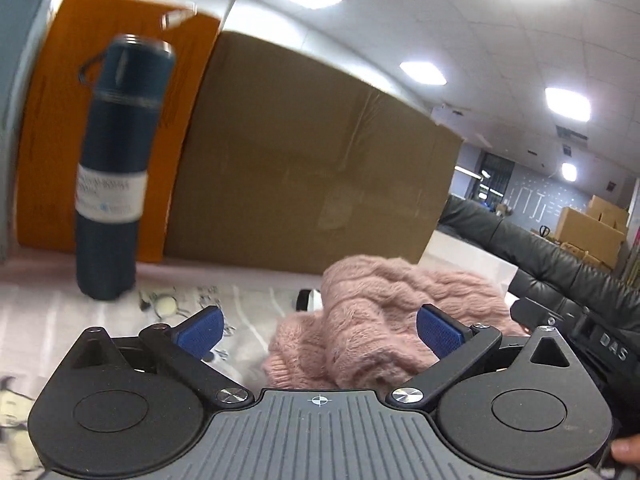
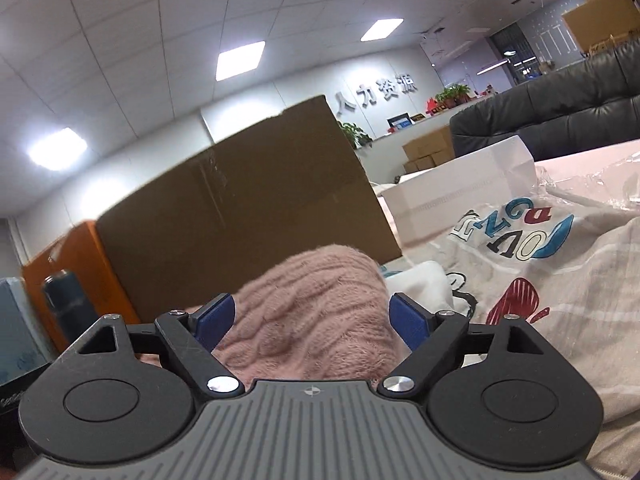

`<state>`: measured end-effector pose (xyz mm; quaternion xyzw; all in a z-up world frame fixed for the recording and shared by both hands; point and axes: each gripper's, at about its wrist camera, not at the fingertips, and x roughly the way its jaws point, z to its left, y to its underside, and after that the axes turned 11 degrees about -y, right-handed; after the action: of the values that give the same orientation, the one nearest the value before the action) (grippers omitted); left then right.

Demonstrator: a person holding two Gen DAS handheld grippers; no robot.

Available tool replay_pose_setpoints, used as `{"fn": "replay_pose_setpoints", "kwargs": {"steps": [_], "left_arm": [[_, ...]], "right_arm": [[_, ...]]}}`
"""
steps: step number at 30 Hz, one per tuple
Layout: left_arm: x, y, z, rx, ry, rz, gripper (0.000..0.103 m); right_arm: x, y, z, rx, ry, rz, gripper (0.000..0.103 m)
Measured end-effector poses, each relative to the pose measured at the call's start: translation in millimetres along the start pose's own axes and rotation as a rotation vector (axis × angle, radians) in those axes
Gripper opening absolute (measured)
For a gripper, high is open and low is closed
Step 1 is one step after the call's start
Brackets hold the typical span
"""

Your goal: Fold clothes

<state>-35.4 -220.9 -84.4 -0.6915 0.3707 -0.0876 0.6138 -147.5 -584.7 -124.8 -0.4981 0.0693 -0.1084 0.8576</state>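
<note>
A fluffy pink knitted sweater (image 1: 372, 320) lies bunched in a heap on the patterned cloth of the table. My left gripper (image 1: 320, 330) is open, blue pads wide apart, with the heap's left part between and just beyond them. In the right wrist view the same pink sweater (image 2: 312, 312) fills the space ahead. My right gripper (image 2: 314, 318) is open too, its pads on either side of the mound without pinching it. A light printed garment (image 2: 552, 264) with letters and a red motif lies spread to the right of the sweater.
A tall dark blue flask (image 1: 116, 176) stands on the table at left. A big brown cardboard box (image 1: 312, 160) and an orange panel (image 1: 100, 80) wall off the back. A white box (image 2: 460, 196), clear plastic wrap (image 2: 592, 184) and a black sofa (image 2: 552, 108) are at right.
</note>
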Motion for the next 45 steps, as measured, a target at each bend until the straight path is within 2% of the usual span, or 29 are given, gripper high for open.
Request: {"fn": "replay_pose_setpoints", "kwargs": {"steps": [7, 13, 17, 19, 23, 27, 29, 31, 35, 45], "left_arm": [[-34.7, -10.1, 17.3, 0.043, -0.03, -0.03, 0.103], [-57.4, -6.1, 39.4, 0.052, -0.061, -0.031, 0.103], [-63.6, -4.5, 45.0, 0.065, -0.053, -0.072, 0.103], [-64.5, -2.8, 45.0, 0.087, -0.037, -0.11, 0.103], [-64.2, 8.2, 44.9, 0.128, -0.043, -0.225, 0.103], [-66.8, 12.4, 51.8, 0.108, -0.044, -0.295, 0.103], [-69.8, 13.0, 53.8, 0.102, -0.074, -0.344, 0.103], [-70.8, 13.2, 55.4, 0.094, -0.106, -0.367, 0.103], [-70.9, 12.9, 53.1, 0.099, -0.151, -0.372, 0.103], [-75.0, 16.2, 48.2, 0.139, -0.132, -0.398, 0.103]], "right_arm": [[-16.1, 4.0, 10.8, -0.009, 0.025, -0.021, 0.085], [-30.3, 19.4, 61.8, -0.068, -0.037, 0.084, 0.089], [-39.4, 29.3, 100.6, -0.074, -0.086, 0.141, 0.098], [-39.5, 34.7, 118.1, -0.112, -0.08, 0.149, 0.103], [-41.8, 52.4, 142.3, -0.273, 0.003, 0.075, 0.103], [-38.4, 66.7, 148.3, -0.427, 0.108, 0.007, 0.103], [-35.5, 69.7, 146.9, -0.454, 0.157, -0.018, 0.103], [-34.2, 71.4, 143.0, -0.464, 0.202, -0.034, 0.103], [-37.0, 69.9, 134.5, -0.44, 0.239, -0.058, 0.103], [-33.1, 72.9, 134.7, -0.448, 0.221, -0.05, 0.103]]}}
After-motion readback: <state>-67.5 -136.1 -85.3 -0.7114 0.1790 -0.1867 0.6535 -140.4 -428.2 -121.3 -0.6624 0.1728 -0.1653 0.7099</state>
